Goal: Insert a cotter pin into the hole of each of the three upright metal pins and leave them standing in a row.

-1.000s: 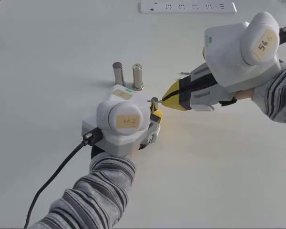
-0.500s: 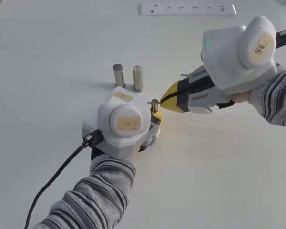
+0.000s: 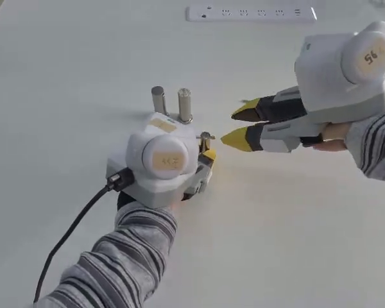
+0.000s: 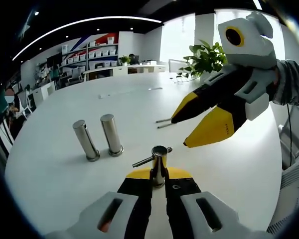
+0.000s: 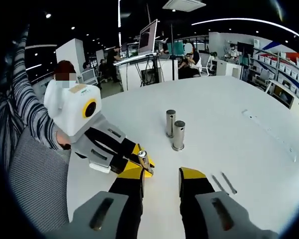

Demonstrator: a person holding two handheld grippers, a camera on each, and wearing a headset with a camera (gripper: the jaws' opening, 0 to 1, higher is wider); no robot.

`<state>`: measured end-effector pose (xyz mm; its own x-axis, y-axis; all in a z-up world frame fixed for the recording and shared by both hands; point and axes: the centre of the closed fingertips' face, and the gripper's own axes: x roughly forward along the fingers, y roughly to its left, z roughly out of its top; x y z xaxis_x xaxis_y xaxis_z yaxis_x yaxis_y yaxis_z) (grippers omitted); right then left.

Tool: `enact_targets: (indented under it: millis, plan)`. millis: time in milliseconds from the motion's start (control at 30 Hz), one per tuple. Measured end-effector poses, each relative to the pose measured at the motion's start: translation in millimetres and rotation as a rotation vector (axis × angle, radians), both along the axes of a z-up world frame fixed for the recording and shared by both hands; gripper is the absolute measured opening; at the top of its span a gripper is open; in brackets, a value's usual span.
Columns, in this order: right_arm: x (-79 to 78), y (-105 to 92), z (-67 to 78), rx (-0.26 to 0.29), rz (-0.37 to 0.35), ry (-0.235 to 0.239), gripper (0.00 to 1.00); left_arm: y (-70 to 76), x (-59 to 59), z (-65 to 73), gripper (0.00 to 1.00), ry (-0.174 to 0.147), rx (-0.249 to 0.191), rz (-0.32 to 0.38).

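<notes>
Left gripper (image 4: 159,175) clamps a metal pin (image 4: 159,158), cotter pin (image 4: 143,161) through it.
Right gripper (image 3: 229,128), jaws wide, at its three o'clock.

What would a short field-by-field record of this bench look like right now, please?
left gripper: shut on held pin, upright on the table
held pin: cotter pin through its hole
right gripper: open, apart from the held pin
other pins: two, upright, side by side, no cotter pin seen in them
spare cotter pins: two, lying on the table
</notes>
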<state>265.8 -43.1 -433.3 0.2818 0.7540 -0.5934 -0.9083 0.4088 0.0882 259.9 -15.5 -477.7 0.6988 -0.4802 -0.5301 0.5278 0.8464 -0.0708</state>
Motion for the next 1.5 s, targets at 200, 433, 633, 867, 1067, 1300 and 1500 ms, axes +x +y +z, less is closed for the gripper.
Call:
enact_targets:
  millis: [200,433,633,867,1067,1300,1500]
  plan:
    - [-0.1,-4.9,0.9,0.021,-0.051,0.009,0.23,10.1,2.6,-0.5,0.05,0.001,0.024,-0.006]
    - [-0.8,-2.6,2.6,0.048,-0.082,0.023,0.23,27.9,11.9,4.3,0.05,-0.017,0.038,0.000]
    - [-2.3,-0.6,-1.1,0.056,-0.095,0.032,0.23,42.4,22.7,6.5,0.05,-0.028,0.045,0.007]
    - [-2.6,-1.8,-2.8,0.060,-0.113,0.042,0.23,51.9,26.6,3.4,0.05,-0.017,0.052,0.004]
    - [-1.8,-5.6,-5.2,0.059,-0.130,0.052,0.23,55.0,26.1,1.1,0.05,-0.006,0.046,0.013]
    - [-1.4,-7.2,-5.7,0.064,-0.143,0.059,0.23,53.1,25.8,1.3,0.05,-0.011,0.042,-0.003]
    - [0.1,-6.2,-5.1,0.080,-0.156,0.071,0.23,52.7,25.8,1.3,0.05,-0.020,0.054,-0.009]
